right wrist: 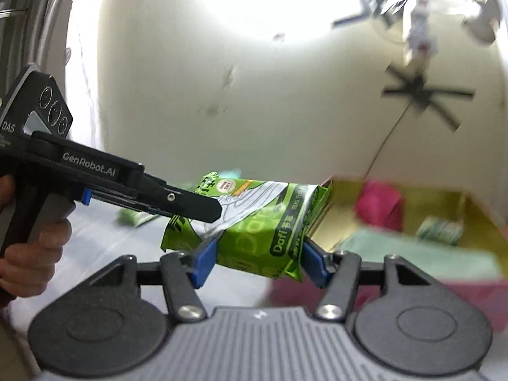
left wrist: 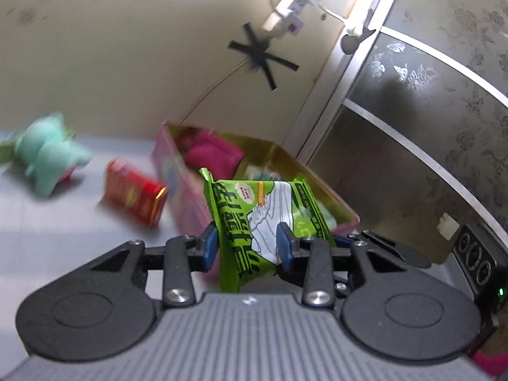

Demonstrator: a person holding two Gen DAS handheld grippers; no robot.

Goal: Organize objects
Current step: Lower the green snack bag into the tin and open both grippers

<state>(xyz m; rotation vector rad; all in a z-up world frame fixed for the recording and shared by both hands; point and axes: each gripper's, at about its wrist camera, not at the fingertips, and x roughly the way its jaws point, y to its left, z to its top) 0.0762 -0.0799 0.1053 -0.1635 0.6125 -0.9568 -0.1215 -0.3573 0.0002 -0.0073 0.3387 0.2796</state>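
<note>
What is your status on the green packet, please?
Both grippers, left and right, shut on green packet, held aloft. Pink box ahead. Nothing in the way.

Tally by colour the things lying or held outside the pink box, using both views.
Green: 2, held packet, loose packet
Teal: 1, plush toy
Red: 1, box
Total: 4

Right view: wall blown out by glare up top. Both views motion-blurred, toy and box smeared. Fisheye bends the edges.
</note>
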